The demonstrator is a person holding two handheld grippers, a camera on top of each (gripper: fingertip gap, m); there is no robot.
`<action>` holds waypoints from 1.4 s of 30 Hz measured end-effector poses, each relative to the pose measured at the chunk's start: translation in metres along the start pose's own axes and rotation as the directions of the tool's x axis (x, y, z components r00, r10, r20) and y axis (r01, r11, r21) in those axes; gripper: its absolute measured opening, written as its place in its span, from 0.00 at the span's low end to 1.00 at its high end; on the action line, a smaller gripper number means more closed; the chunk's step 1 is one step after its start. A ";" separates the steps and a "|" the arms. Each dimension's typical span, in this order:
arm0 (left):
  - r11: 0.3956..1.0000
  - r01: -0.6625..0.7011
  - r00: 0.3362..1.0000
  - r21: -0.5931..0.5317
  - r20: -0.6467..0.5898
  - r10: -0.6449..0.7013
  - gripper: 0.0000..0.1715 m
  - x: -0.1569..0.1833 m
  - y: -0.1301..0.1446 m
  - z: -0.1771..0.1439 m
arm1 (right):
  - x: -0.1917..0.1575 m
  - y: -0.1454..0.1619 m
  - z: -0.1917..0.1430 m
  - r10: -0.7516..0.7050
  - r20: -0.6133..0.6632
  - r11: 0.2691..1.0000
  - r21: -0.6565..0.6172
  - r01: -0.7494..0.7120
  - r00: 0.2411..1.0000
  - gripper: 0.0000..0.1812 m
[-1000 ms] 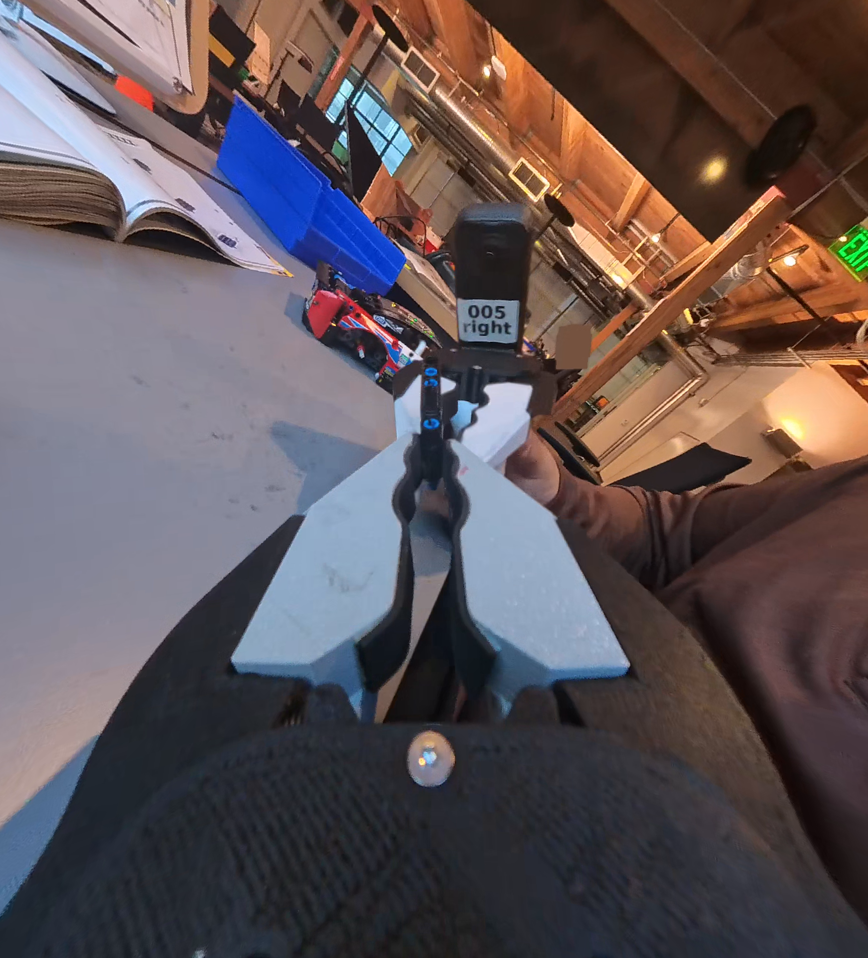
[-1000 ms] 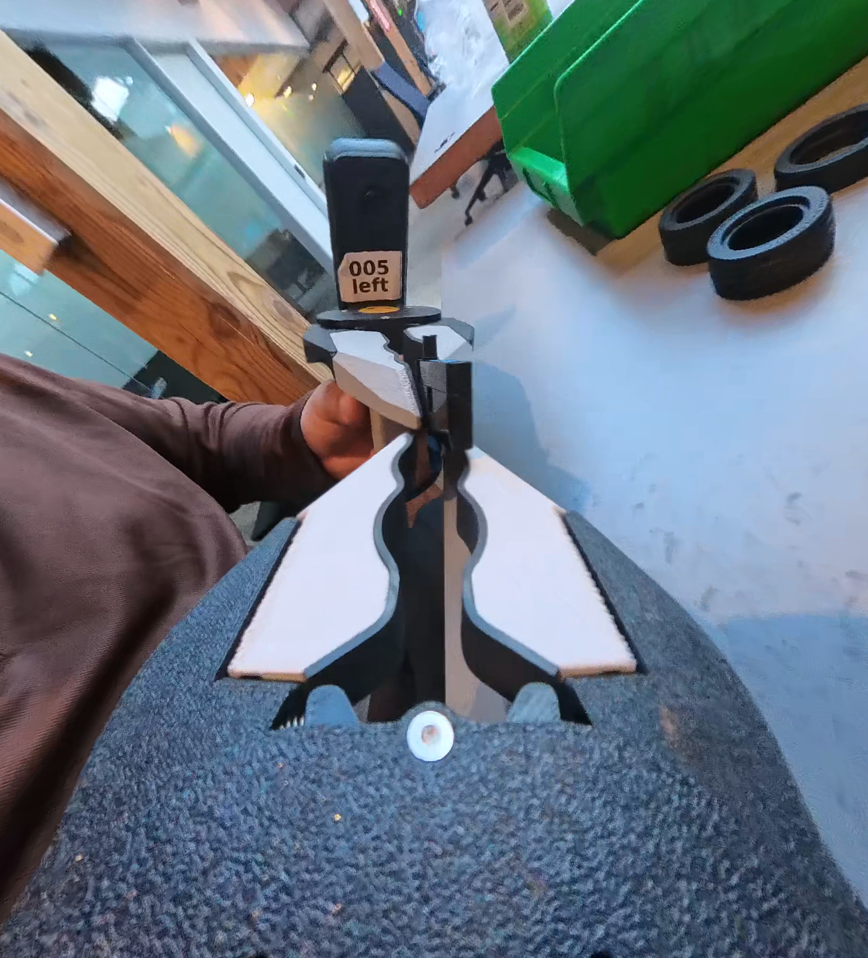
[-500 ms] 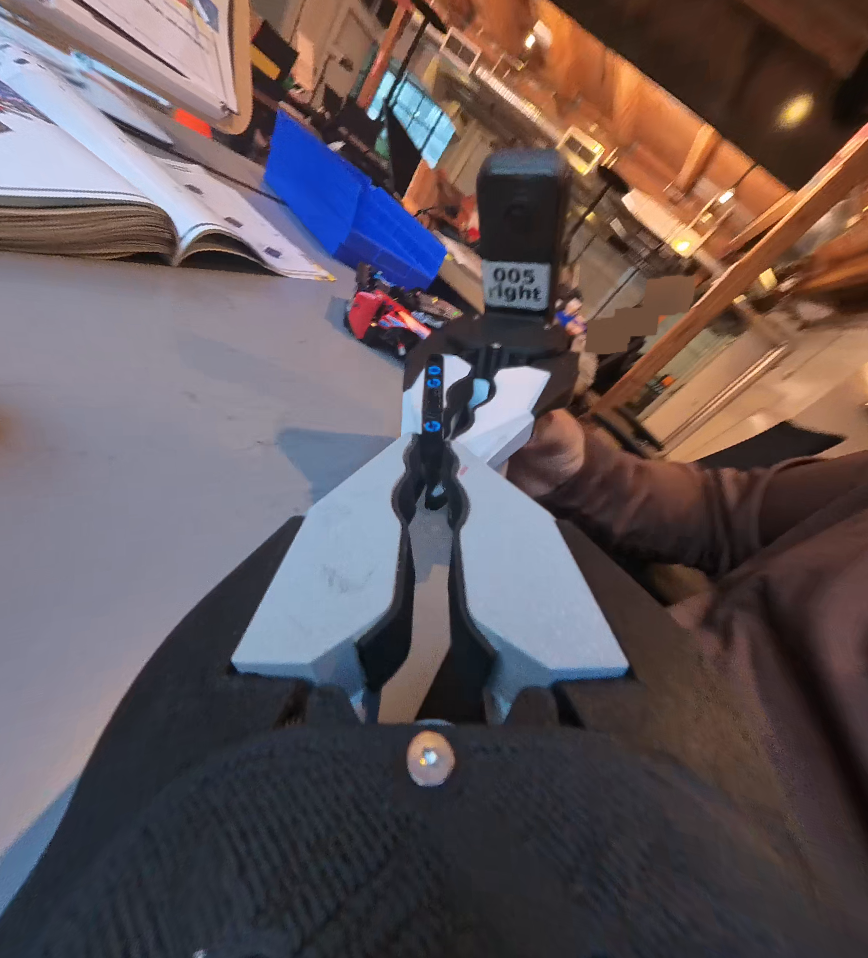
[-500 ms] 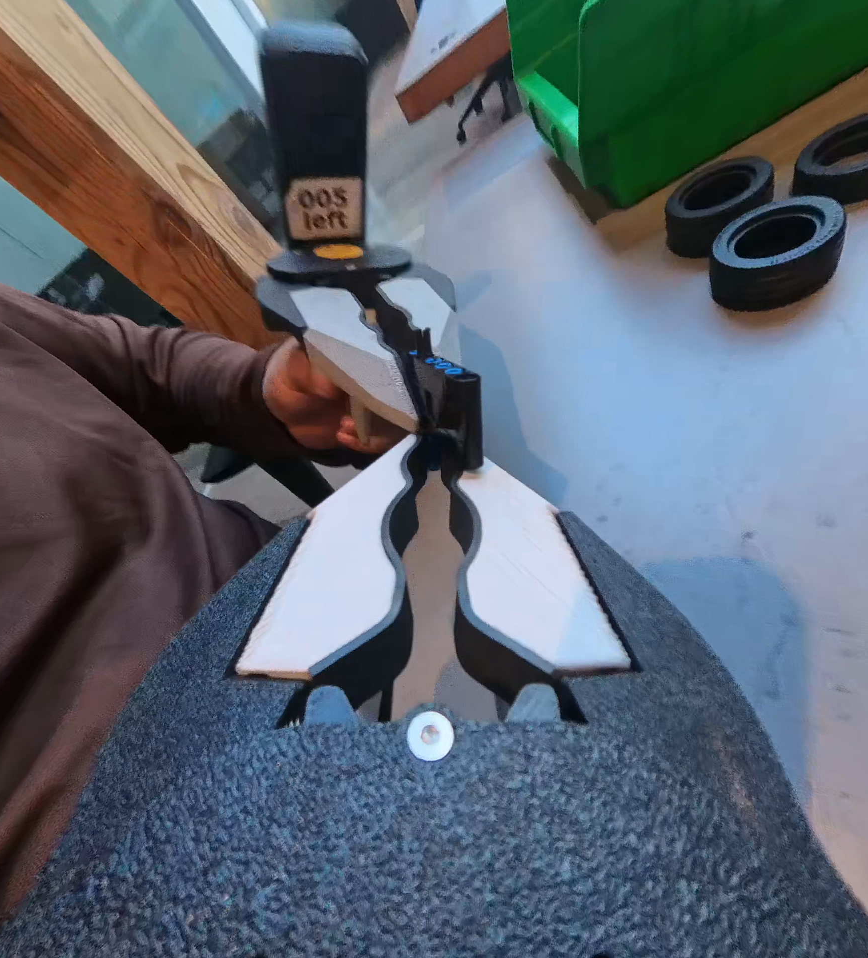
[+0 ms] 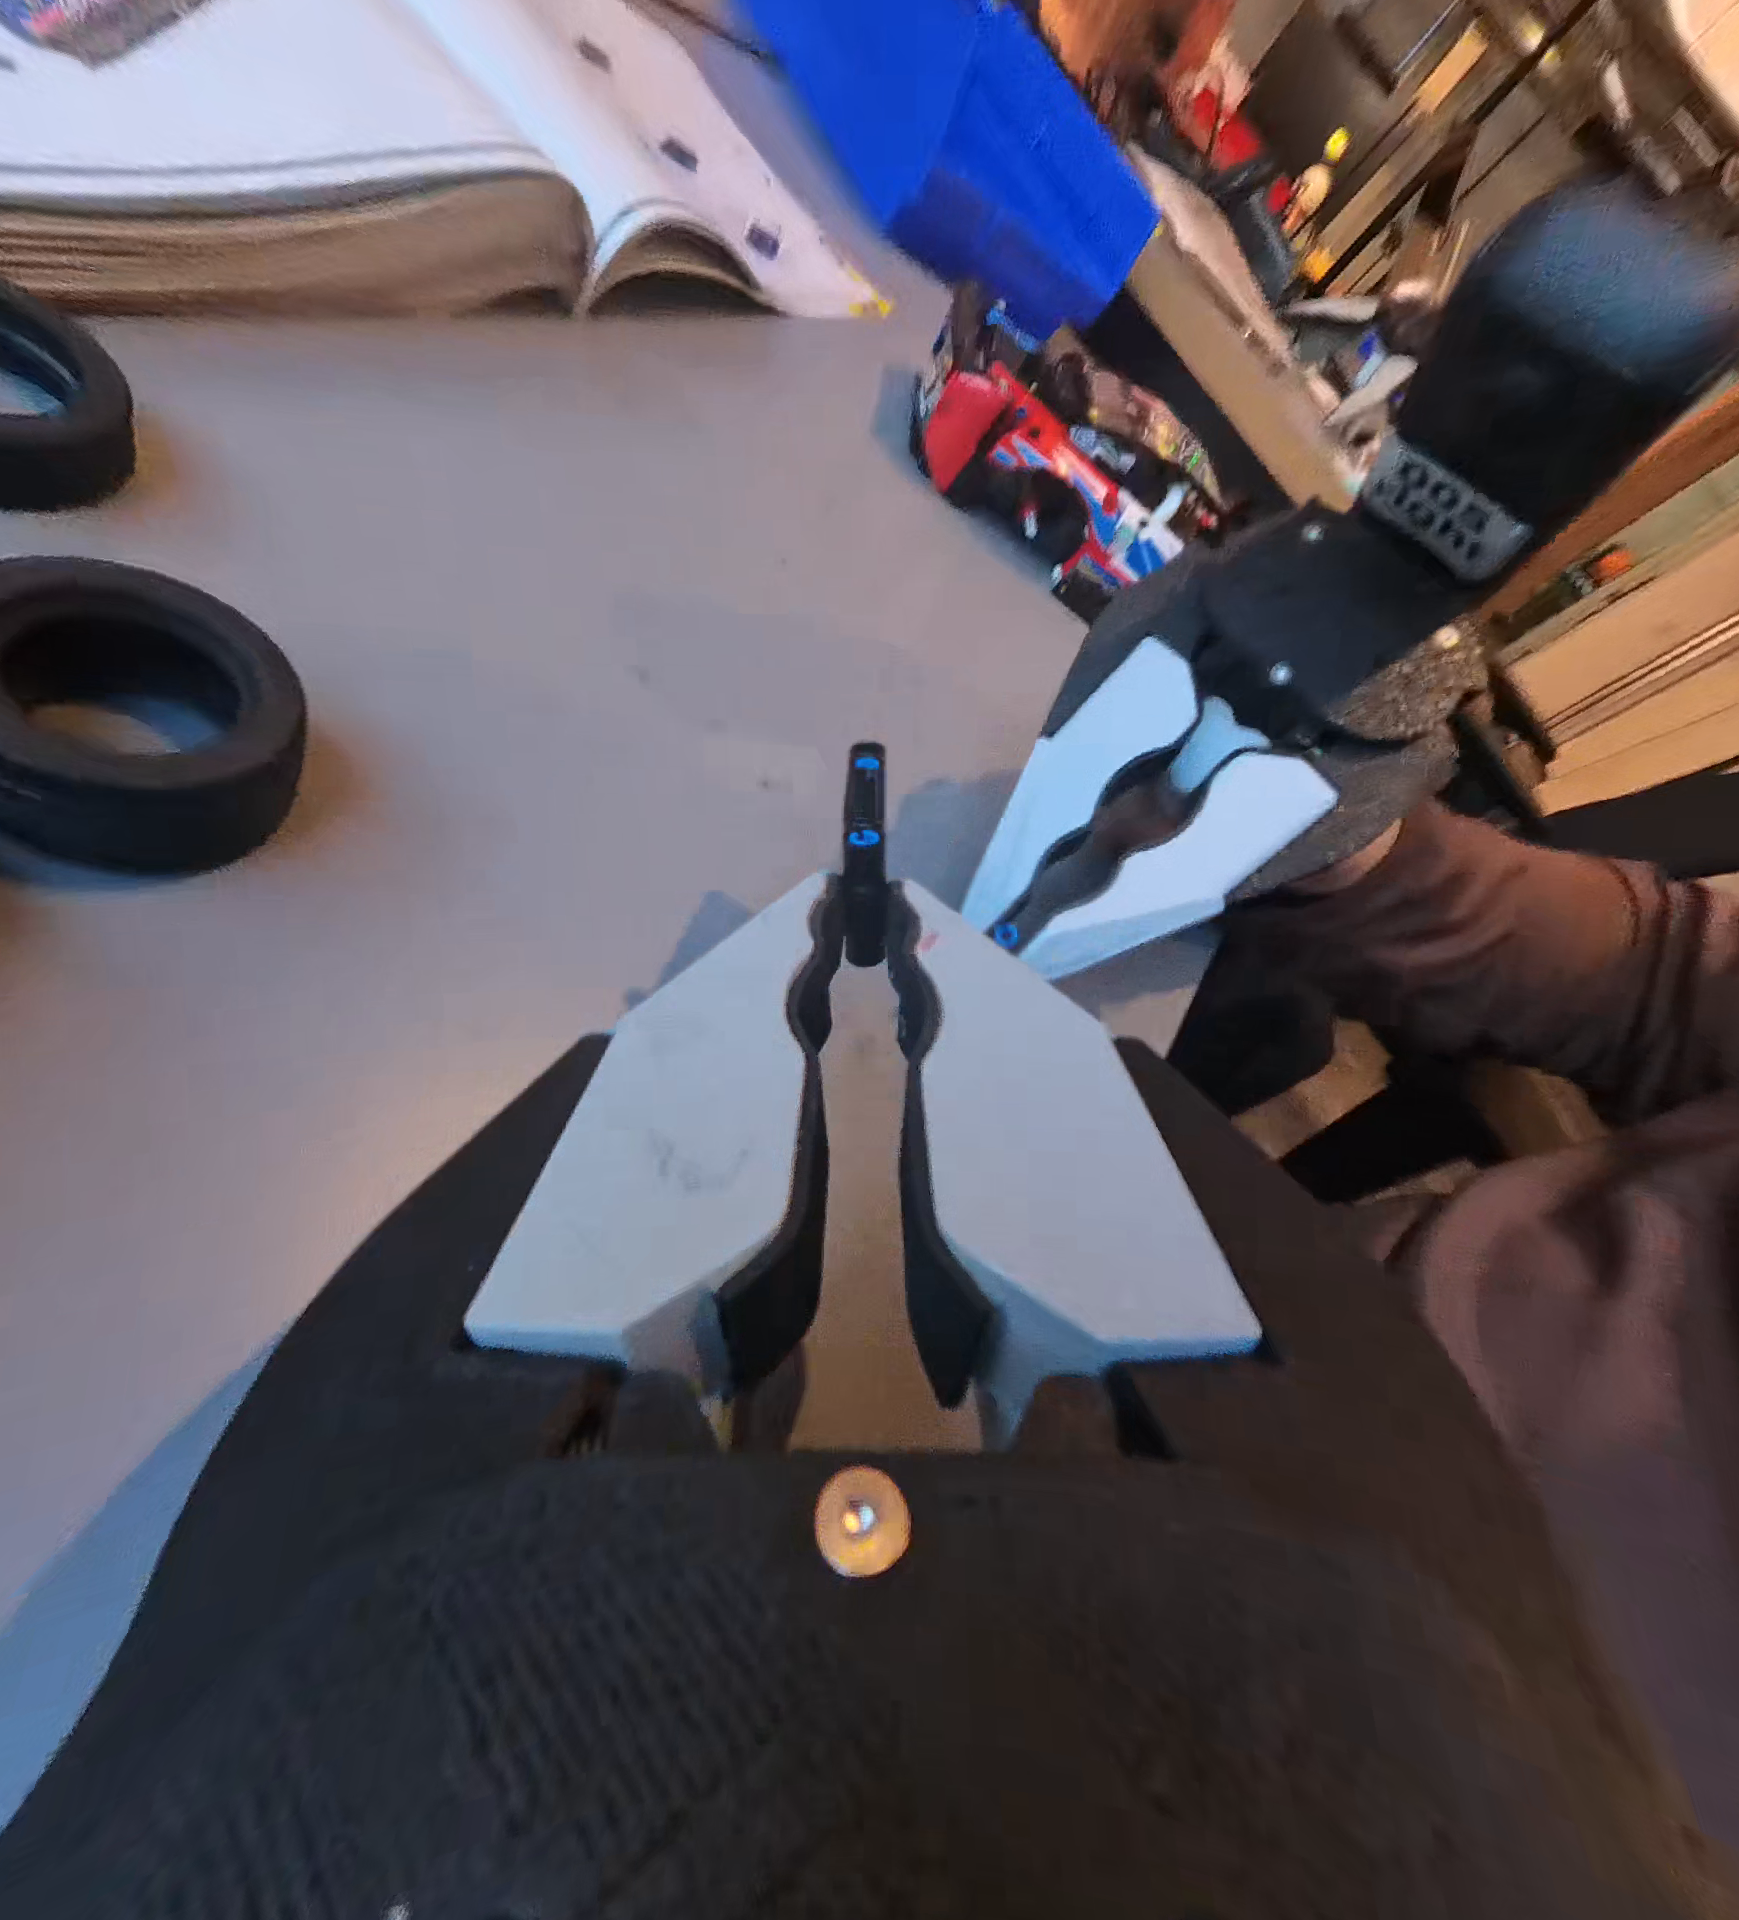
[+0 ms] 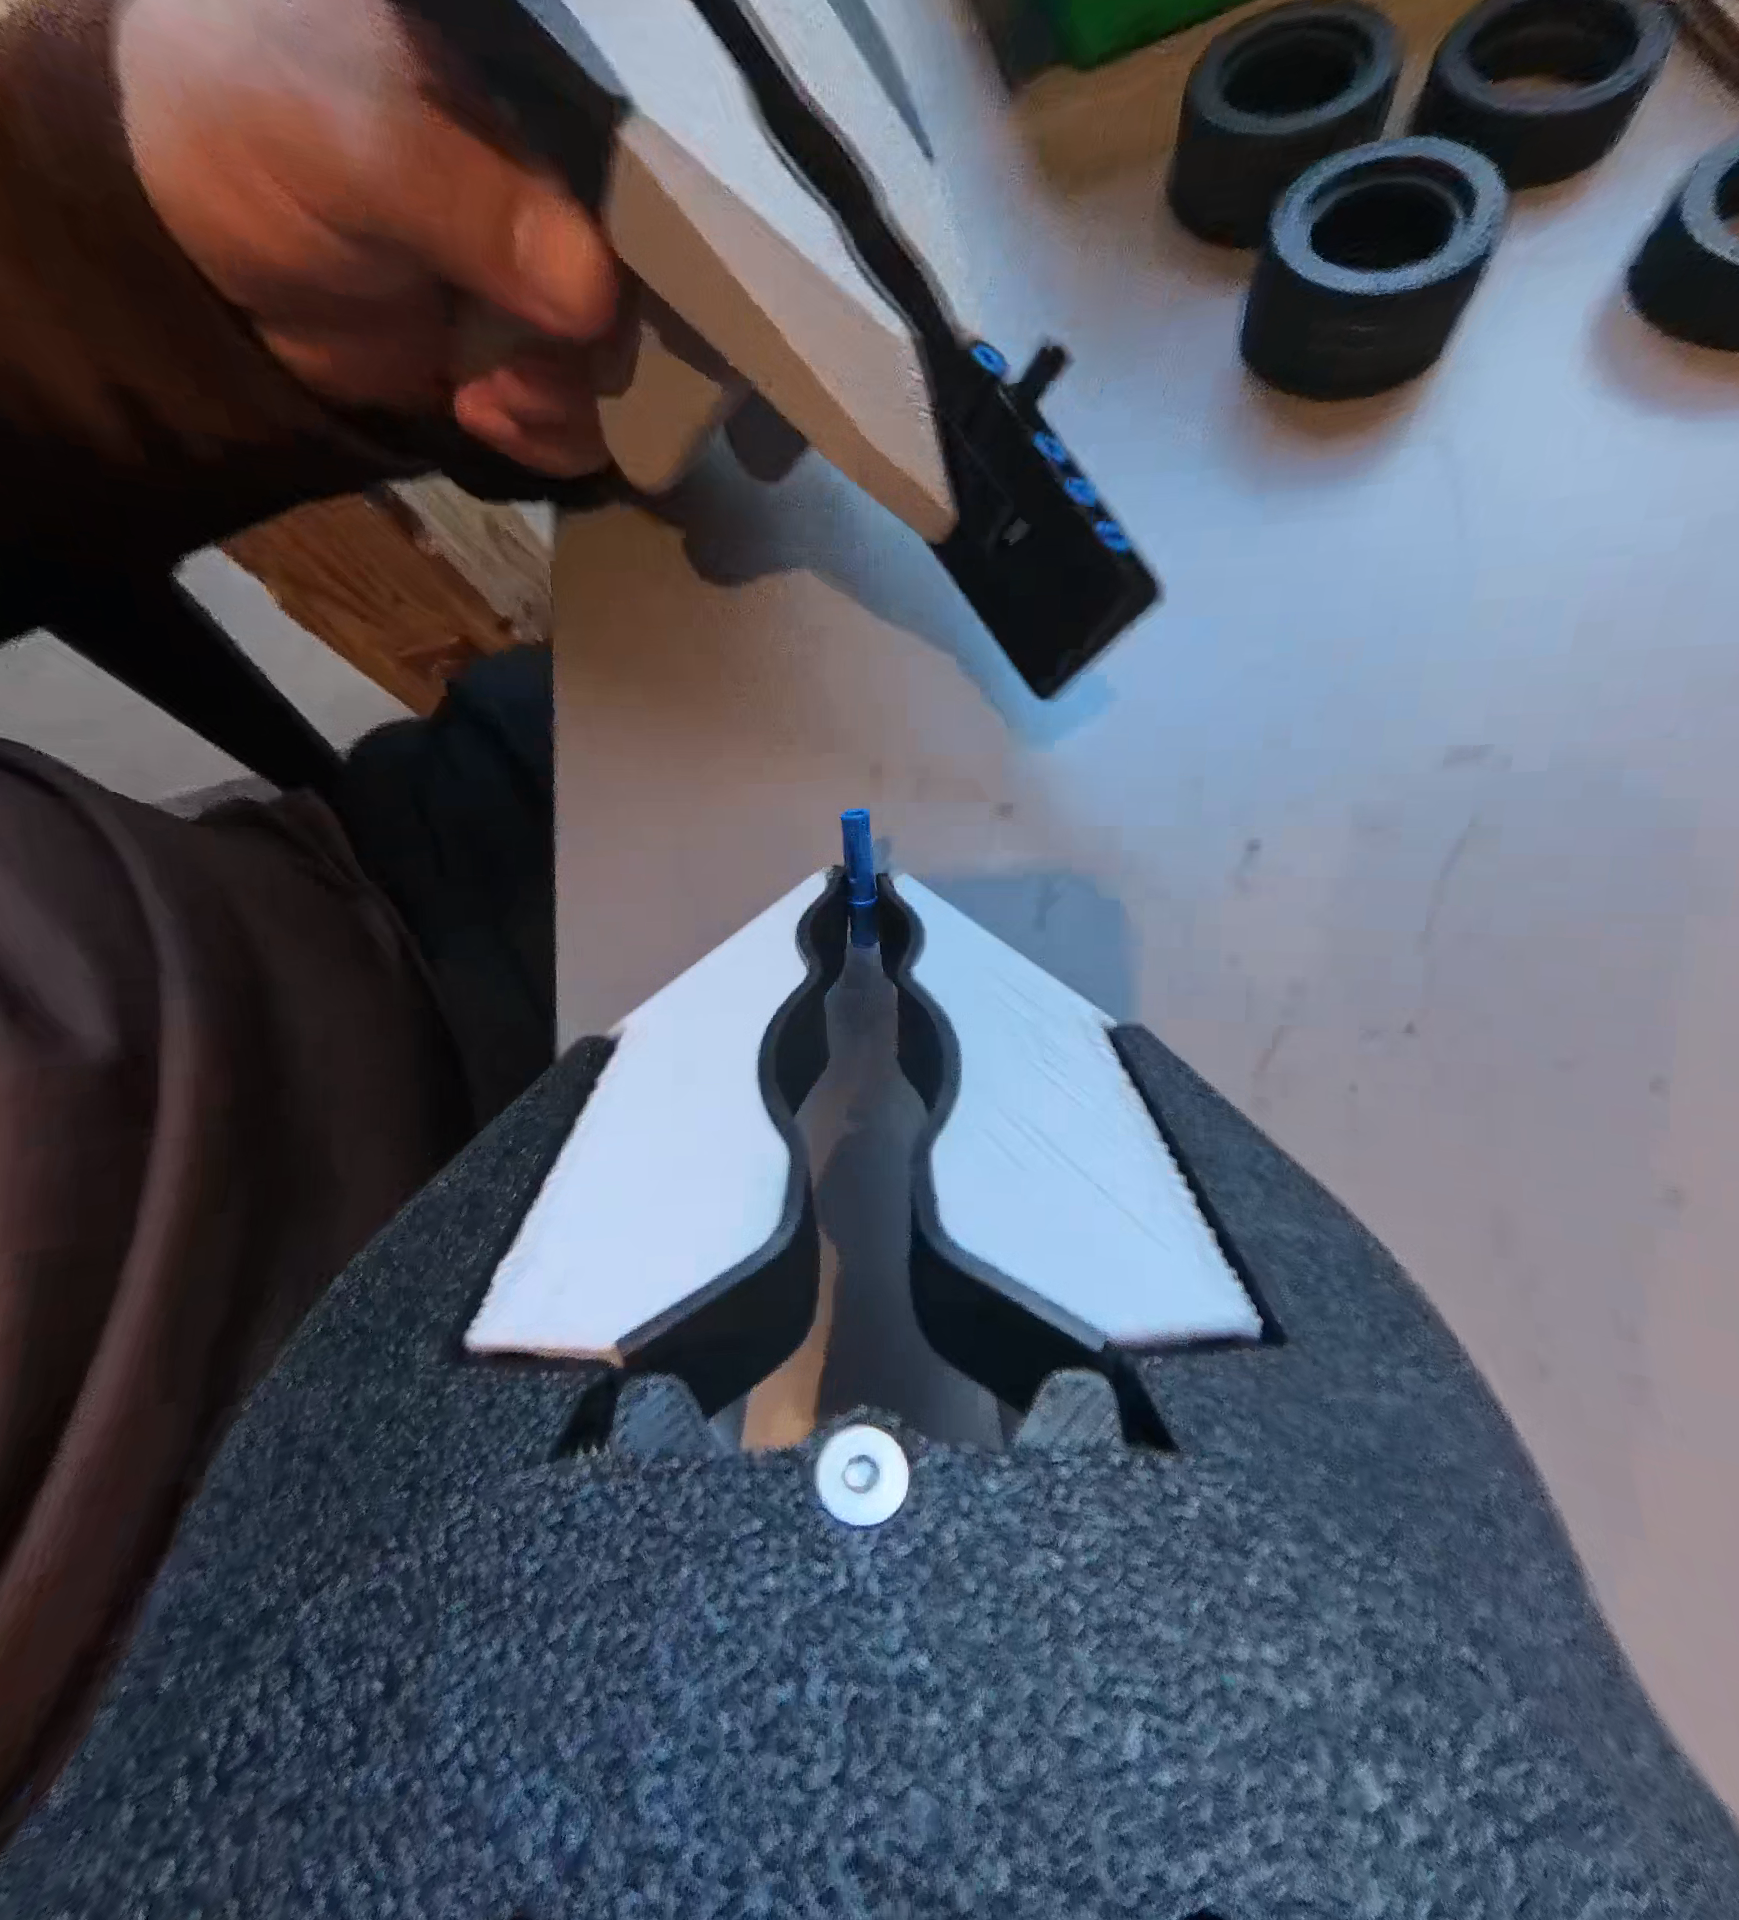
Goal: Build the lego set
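Left gripper (image 5: 865, 914): clenched on a black lego beam (image 5: 864, 831) studded with blue pins, projecting straight ahead from the tips. Right gripper (image 6: 857, 883): clamped on a small blue pin (image 6: 856, 862), upright at the tips. The two assemblies held apart, beam ahead and to the right of the pin above the grey table (image 6: 1364, 831). Farther out: black tyres (image 6: 1374, 270), open instruction book (image 5: 325, 156), red model car (image 5: 1041, 468), blue bin (image 5: 969, 156).

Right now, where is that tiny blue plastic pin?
The tiny blue plastic pin is pinched at the tip of the right gripper, centre of the right wrist view, above the grey table, below the black beam held by the left gripper.
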State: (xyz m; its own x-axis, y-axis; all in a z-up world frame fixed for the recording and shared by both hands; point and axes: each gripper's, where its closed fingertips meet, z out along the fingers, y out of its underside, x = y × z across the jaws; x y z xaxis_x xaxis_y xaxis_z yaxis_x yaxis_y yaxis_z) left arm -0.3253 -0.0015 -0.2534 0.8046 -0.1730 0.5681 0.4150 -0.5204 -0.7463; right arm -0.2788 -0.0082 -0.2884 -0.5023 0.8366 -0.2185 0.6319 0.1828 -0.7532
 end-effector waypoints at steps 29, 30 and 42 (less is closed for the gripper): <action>0.874 -0.324 0.935 -0.361 -0.264 0.237 0.13 0.056 0.069 0.016 | 0.034 0.008 -0.055 0.050 -0.071 0.994 0.104 -0.042 0.996 0.03; 0.870 -0.355 0.930 -0.343 -0.228 0.289 0.13 0.057 0.064 0.019 | 0.030 0.000 -0.057 0.082 -0.019 0.985 0.156 -0.078 0.996 0.03; 0.591 -0.803 0.504 -0.075 0.444 0.741 0.24 0.081 -0.050 0.040 | 0.009 -0.074 -0.102 0.319 0.701 0.494 0.452 -0.743 0.638 0.03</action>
State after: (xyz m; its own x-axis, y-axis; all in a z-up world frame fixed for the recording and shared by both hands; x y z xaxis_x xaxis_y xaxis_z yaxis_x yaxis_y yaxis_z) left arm -0.2642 0.0442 -0.1841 0.9016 -0.1017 -0.4205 -0.4325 -0.2318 -0.8713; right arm -0.2697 0.0386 -0.1715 -0.5323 0.2305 -0.8146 0.4184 -0.7648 -0.4899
